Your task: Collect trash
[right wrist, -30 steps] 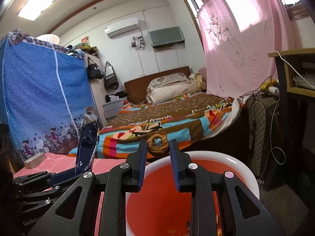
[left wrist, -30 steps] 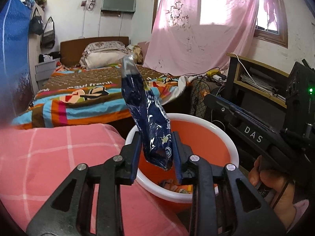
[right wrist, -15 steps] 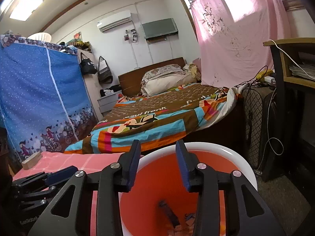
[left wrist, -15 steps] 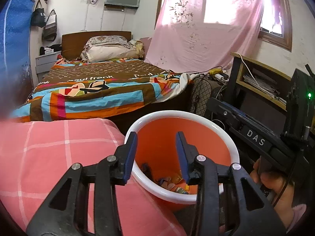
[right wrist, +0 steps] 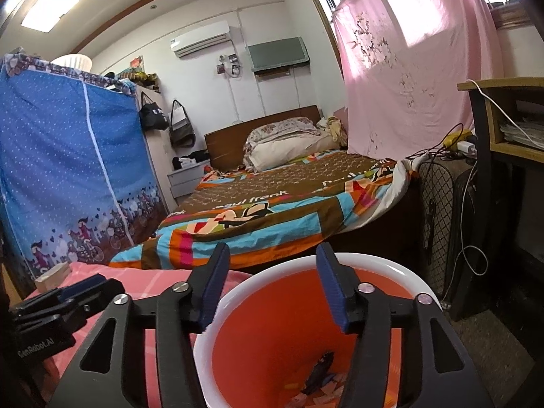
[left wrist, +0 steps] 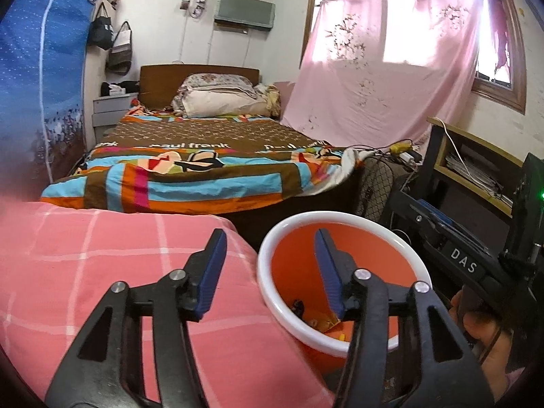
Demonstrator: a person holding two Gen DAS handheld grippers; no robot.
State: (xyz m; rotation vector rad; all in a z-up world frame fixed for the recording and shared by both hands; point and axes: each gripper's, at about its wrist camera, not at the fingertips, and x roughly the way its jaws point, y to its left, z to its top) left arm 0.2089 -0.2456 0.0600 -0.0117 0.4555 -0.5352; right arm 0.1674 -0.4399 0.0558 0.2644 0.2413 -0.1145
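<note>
Both sets of fingers are spread wide and empty: the right gripper (right wrist: 270, 284) directly over the orange bin (right wrist: 380, 267), the left gripper (left wrist: 270, 268) straddling its near rim, trash (right wrist: 321, 374) lying below.

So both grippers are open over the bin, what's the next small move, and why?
Probably draw both back toward the pink cloth to seek more trash: the left gripper and right gripper hold nothing, and wrappers already lie in the bin.

Right gripper (right wrist: 270, 284) spread empty above orange bin (right wrist: 272, 333), wrappers (right wrist: 319, 379) inside
</note>
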